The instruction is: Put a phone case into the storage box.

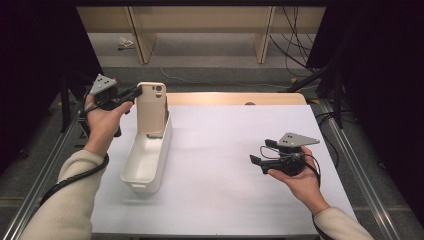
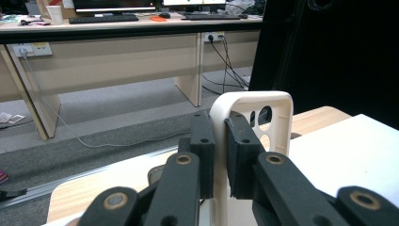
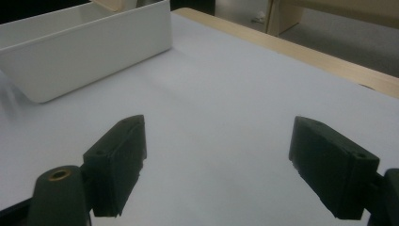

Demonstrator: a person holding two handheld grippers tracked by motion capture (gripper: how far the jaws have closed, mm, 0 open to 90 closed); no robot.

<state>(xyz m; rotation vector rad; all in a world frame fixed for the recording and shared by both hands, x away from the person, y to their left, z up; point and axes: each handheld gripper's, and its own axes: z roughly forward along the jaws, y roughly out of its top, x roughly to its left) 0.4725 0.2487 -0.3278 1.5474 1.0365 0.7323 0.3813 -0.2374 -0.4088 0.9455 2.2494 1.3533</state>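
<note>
1. Two grippers are in use. The left gripper [image 1: 131, 93] is at the far left corner of the table, and the right gripper [image 1: 257, 161] is over the right half of the white table surface [image 1: 225, 165].
2. Left gripper: the jaws are clamped on one side edge of the phone case [image 1: 151, 107]. In the left gripper view, the case [image 2: 249, 122] rim sits between the two black pads [image 2: 242, 155], with the camera cut-outs just beyond them.
3. Phone case: beige, upright, camera openings at the top. Its lower end is inside the far end of the white bin [image 1: 147, 160]; whether it touches the bin floor cannot be told.
4. White bin: long, narrow, open-topped. It lies on the left part of the table surface, lengthwise away from the person, and appears in the right gripper view [image 3: 84, 52] at upper left.
5. Right gripper: the jaws stand wide apart with nothing between them, above bare table surface, well apart from the bin. The gripper [image 3: 216, 165] points toward the bin.
</note>
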